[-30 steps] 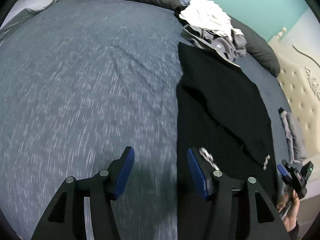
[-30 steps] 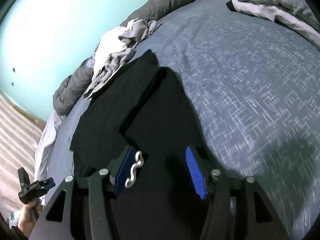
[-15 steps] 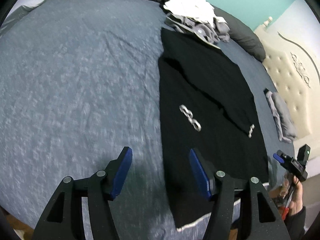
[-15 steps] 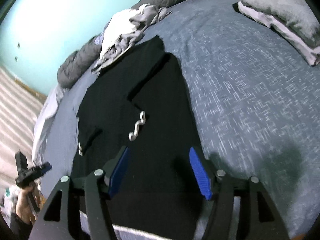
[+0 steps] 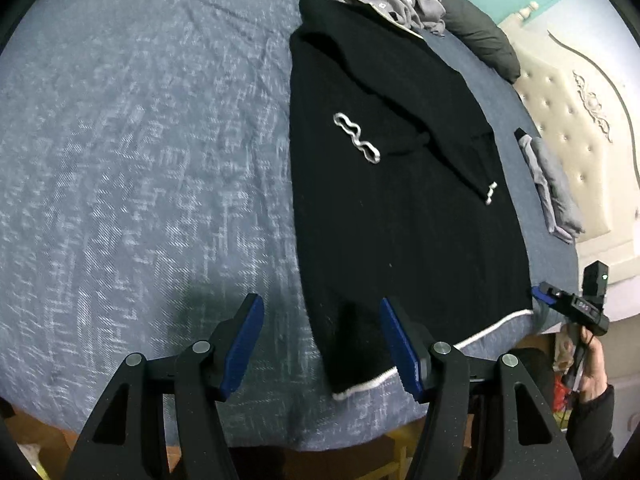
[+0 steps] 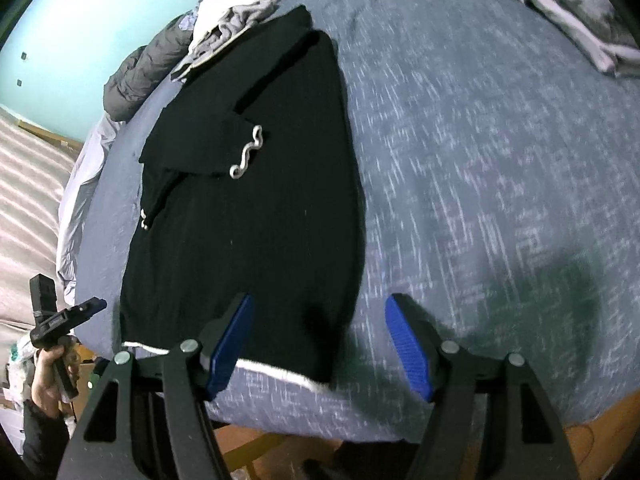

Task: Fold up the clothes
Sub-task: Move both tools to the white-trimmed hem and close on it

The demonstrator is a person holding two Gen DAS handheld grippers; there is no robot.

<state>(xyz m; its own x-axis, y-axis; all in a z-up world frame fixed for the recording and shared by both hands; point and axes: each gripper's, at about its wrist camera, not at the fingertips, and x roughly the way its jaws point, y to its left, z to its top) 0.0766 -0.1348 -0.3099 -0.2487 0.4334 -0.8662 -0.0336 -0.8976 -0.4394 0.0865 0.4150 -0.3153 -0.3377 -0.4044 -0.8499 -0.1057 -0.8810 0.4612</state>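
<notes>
1. Black garment (image 5: 400, 208) flat on the blue-grey bed (image 5: 140, 160), white-trimmed hem near the bed edge;
2. Left gripper (image 5: 322, 344): jaws wide, empty;
3. Right gripper (image 6: 320, 344): jaws wide, just been opening, nothing between.

Both tools share one build. The left gripper (image 5: 322, 342) has matte black angular arms with triangular cut-outs, round silver pivot screws and ribbed blue pads (image 5: 400, 346) on its fingers. The right gripper (image 6: 320, 344) matches it. Beside the bed (image 5: 140, 160), a dark sleeve (image 5: 592, 420) covers the wrist behind each pistol-style handle.
</notes>
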